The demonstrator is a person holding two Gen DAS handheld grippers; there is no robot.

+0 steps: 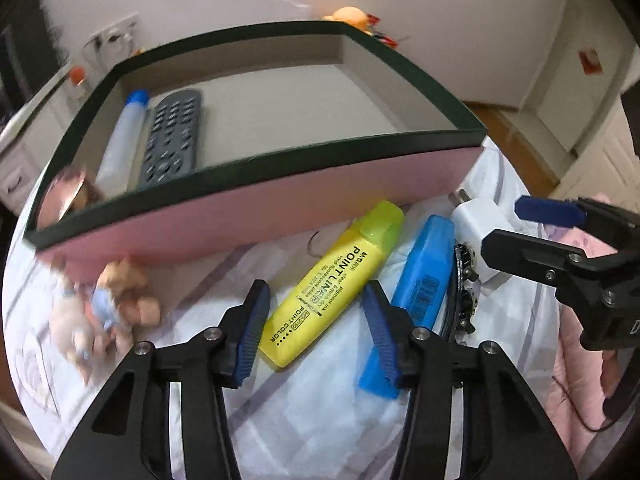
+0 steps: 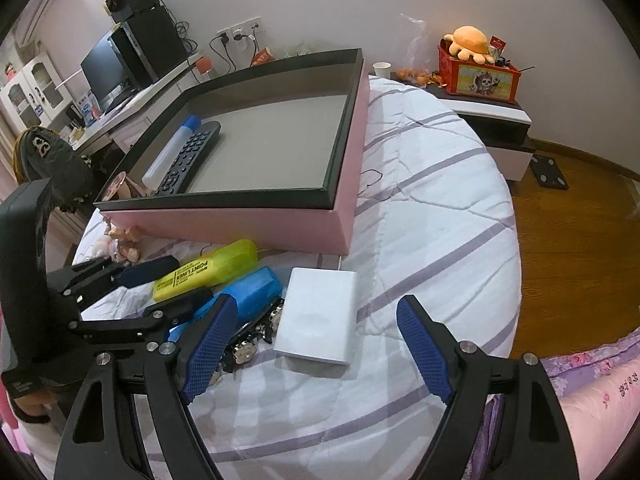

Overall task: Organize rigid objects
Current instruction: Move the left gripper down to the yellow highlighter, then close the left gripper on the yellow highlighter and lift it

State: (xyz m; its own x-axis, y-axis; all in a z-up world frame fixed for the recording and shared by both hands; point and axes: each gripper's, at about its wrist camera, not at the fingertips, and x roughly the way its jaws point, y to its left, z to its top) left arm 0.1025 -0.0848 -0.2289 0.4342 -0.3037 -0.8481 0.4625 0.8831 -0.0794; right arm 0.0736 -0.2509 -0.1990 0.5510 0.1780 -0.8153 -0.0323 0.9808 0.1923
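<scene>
On a quilted bed (image 2: 420, 208), the left gripper (image 1: 316, 324) is straddling a yellow highlighter (image 1: 332, 284), jaws not yet pressing it; a blue highlighter (image 1: 420, 280) is lying just beside it, below the pink box (image 2: 256, 220), while the right gripper (image 2: 316, 344) is hovering, jaws apart, over a white charger (image 2: 320, 312).
</scene>
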